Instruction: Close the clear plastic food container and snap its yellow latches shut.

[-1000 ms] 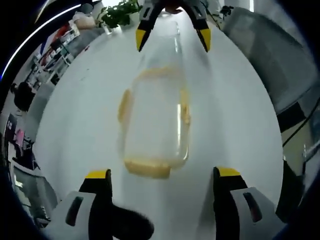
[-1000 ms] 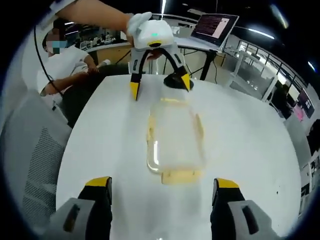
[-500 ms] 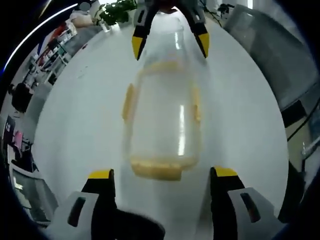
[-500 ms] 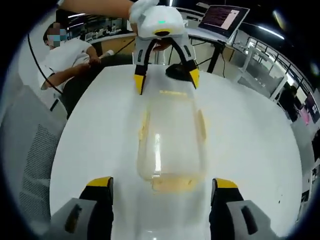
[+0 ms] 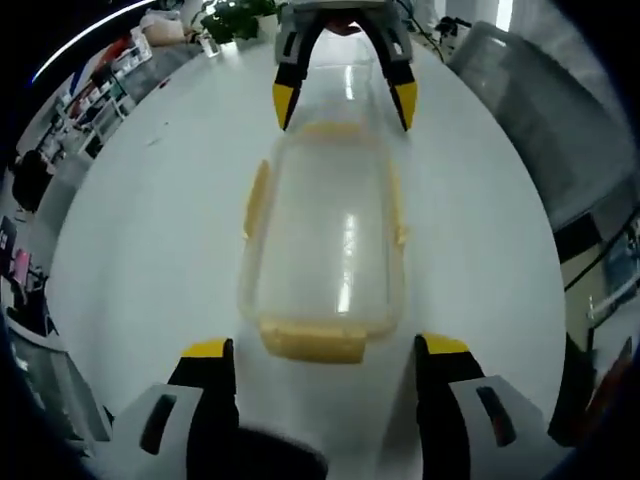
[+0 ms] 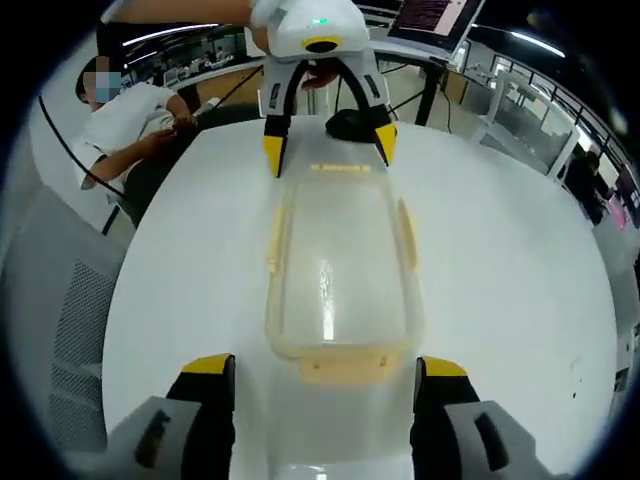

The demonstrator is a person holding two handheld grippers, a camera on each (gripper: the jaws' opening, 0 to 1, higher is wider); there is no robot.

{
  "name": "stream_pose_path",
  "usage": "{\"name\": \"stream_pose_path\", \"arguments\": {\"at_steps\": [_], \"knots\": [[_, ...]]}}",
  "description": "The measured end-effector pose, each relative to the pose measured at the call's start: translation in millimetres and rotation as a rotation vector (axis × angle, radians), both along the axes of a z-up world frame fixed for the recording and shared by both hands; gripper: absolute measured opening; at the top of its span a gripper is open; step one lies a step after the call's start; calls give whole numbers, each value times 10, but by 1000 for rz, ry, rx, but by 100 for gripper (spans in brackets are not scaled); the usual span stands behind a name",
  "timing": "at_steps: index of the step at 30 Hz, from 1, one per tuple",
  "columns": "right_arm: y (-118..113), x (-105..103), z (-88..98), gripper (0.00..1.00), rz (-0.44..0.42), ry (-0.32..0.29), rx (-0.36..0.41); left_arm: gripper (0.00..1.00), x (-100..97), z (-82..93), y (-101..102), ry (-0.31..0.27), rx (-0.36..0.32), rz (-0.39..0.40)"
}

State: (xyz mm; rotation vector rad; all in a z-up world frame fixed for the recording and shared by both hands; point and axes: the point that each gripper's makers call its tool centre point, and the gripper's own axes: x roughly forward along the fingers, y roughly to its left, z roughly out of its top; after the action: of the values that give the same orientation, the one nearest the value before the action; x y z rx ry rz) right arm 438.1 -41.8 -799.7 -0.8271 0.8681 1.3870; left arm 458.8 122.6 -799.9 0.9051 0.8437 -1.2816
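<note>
A clear plastic container (image 5: 325,240) (image 6: 340,262) lies lengthwise on the white table (image 5: 150,230) between my two grippers, its lid on top. Yellow latches show at its near end (image 5: 312,341) (image 6: 344,368), its far end and along both long sides. My left gripper (image 5: 322,350) stands open, its yellow-tipped jaws flanking the container's near end. My right gripper (image 6: 322,365) is open too, straddling the opposite end. Each gripper appears at the far end in the other's view: the right gripper (image 5: 342,100), the left gripper (image 6: 326,150), both open.
A grey mesh chair (image 6: 60,330) stands at the table's edge. A seated person in white (image 6: 130,120) is beyond the table, with a laptop (image 6: 430,20) on a desk behind. A plant (image 5: 235,20) and shelves lie past the far edge.
Both grippers have closed in on the container from its two ends, so it looms larger in each view. The jaws stay open.
</note>
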Motion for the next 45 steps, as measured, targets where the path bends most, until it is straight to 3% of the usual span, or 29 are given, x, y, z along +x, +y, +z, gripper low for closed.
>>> {"name": "stream_pose_path", "arguments": {"at_steps": [13, 16, 22, 28, 32, 34, 35, 41, 45], "knots": [[26, -10, -67, 71, 14, 18, -11, 68, -31, -29, 4, 52, -11, 14], [16, 29, -76, 68, 22, 3, -20, 63, -80, -37, -5, 80, -15, -4], [21, 52, -74, 65, 30, -13, -21, 52, -44, -14, -79, 71, -42, -3], [36, 63, -72, 61, 8, -10, -11, 49, -56, -17, -97, 71, -43, -22], [25, 76, -65, 58, 11, -9, -14, 46, -61, -20, -88, 69, -53, -33], [8, 75, -63, 54, 22, -13, -17, 39, -61, -12, -74, 66, -42, -36], [7, 70, -61, 51, 29, -12, -16, 38, -48, -21, -26, 72, -20, -7], [-59, 76, -48, 37, 68, -24, -46, 38, -64, -22, -77, 66, -36, -41], [-53, 72, -53, 37, 64, -21, -48, 38, -68, -14, -82, 68, -42, -31]]}}
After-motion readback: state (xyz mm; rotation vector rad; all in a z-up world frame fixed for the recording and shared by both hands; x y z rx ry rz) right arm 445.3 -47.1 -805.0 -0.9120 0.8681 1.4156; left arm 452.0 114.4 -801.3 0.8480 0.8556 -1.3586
